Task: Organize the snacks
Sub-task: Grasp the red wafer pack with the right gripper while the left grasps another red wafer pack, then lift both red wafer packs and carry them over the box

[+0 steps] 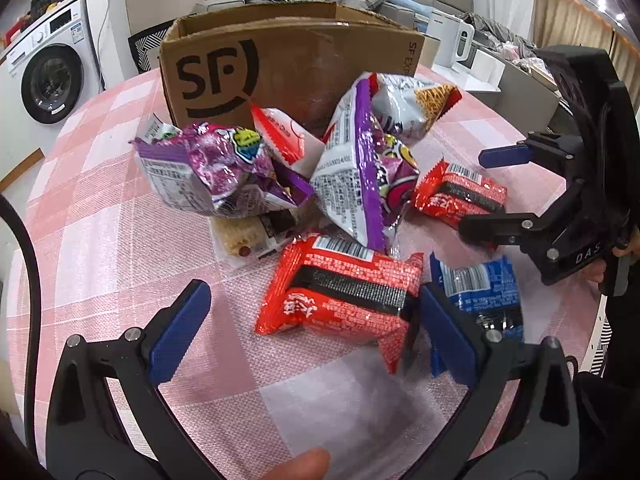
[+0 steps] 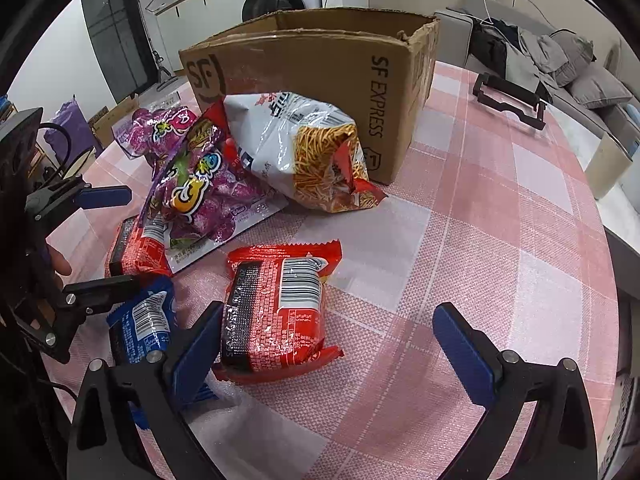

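On the worktop (image 1: 120, 264), covered by a pink checked cloth, the snacks lie heaped in front of an open cardboard box (image 1: 288, 60) marked SF, which stands at twelve o'clock in both wrist views. In the left wrist view the left gripper (image 1: 316, 332) is spread wide open, gripping nothing, with a red noodle packet (image 1: 340, 292) lying between its blue pads; the right pad is just beside that packet's right end, though contact cannot be told. A blue packet (image 1: 480, 292) lies at four o'clock from it, behind that pad. Beyond, at about twelve o'clock from the red packet, sit two purple candy bags (image 1: 208, 168), a white-and-red bag of noodle sticks (image 1: 412, 108) leaning toward the box, a clear-wrapped cereal bar (image 1: 240, 240), and a second red packet (image 1: 460, 196) at two o'clock. The right gripper (image 1: 492, 192) shows at three o'clock in this view, its jaws parted and holding nothing, hovering just beside that second red packet. In the right wrist view the right gripper (image 2: 332, 344) stands open too, a red packet (image 2: 276, 308) resting by its left pad, and the left gripper (image 2: 108, 236) reaches in from nine o'clock, open over the blue packet (image 2: 140, 328).
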Available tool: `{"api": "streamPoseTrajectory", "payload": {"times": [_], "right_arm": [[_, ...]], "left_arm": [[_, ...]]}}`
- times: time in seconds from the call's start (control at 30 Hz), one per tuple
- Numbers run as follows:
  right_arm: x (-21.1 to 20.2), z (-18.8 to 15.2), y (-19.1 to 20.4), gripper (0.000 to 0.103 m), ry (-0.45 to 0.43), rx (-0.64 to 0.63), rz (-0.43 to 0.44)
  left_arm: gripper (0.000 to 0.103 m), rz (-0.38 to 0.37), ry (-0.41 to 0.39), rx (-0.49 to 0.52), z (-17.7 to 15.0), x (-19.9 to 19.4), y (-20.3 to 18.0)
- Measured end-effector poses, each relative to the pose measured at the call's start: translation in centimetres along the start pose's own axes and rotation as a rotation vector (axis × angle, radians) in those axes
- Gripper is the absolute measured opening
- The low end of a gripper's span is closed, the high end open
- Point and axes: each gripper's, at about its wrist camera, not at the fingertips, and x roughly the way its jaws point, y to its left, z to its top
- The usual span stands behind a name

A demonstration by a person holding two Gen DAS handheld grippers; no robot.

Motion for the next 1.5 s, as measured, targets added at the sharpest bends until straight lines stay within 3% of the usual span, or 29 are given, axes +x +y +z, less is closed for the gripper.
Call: {"api": "streamPoseTrajectory", "payload": {"times": [0.3, 0.47, 0.6, 0.63, 0.67, 0.97, 1.3, 1.5], "right_arm": [[0.1, -0.1, 0.0, 0.1, 0.003, -0.008, 0.005], [0.0, -0.2, 0.0, 0.092, 0.002, -0.008, 0.025], [-0.3, -0.1, 0.6, 0.076, -0.01, -0.025, 0.042], [-0.3, 0.0, 0.7, 0.072, -0.011, -0.028, 0.046], [-0.4, 0.0, 0.9, 0.071, -0.012, -0.034, 0.051], [-0.8, -0.2, 1.3, 0.067, -0.014, -0.05, 0.063], [-1.3, -0.4, 1.4, 0.047, -0.017, -0.048, 0.075], [-1.8, -0.4, 1.3, 0.046, -0.034, -0.054, 0.085]], "left_arm": [[0.099, -0.02, 0.016, -0.019, -0.1, 0.8, 0.7], [0.083, -0.043, 0.004, 0.025, -0.2, 0.6, -0.1], [0.064, -0.082, -0.01, 0.036, -0.2, 0.2, -0.4], [0.056, -0.089, -0.012, 0.037, -0.2, 0.2, -0.5], [0.054, -0.099, -0.014, 0.037, -0.2, 0.1, -0.7], [0.052, -0.133, -0.021, 0.047, -0.6, -0.6, -0.6], [0.052, -0.149, -0.06, 0.051, -0.2, -2.0, -0.3], [0.052, -0.151, -0.081, 0.054, -0.1, -2.7, 0.0]]}}
